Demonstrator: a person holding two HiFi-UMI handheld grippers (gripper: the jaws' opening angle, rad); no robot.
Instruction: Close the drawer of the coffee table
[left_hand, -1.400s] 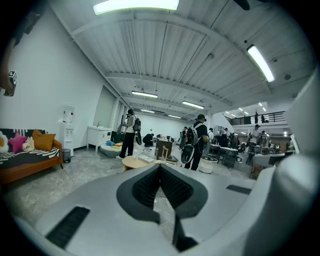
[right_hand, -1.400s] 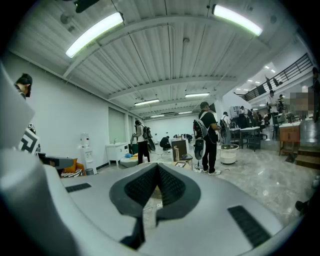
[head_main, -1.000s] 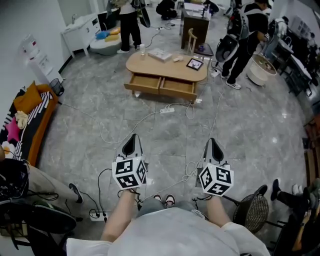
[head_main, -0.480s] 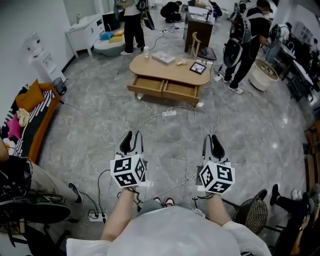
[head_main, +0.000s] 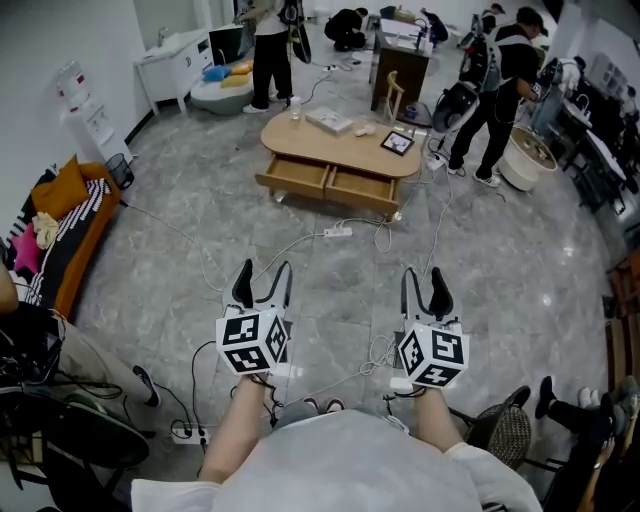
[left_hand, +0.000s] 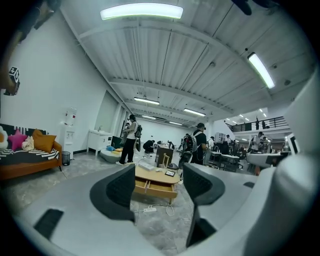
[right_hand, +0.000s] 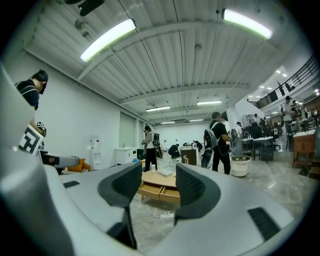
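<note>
both arms (head_main: 236, 432) reach forward, side by side and level. the left tongs (head_main: 262, 283) and right tongs (head_main: 426, 288) have just been opening and stand apart, empty. the drawers (head_main: 330, 184) stick out of the wooden surface (head_main: 300, 140), far ahead.

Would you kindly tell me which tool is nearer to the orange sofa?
Left. The left tool hovers on the sofa's side, floor between them; the right tool is beside it, farther off. Both tools' jaws have just been opening, nothing between them.

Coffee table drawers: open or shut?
Open. Both drawers stick out from the table front, with their insides visible.
</note>
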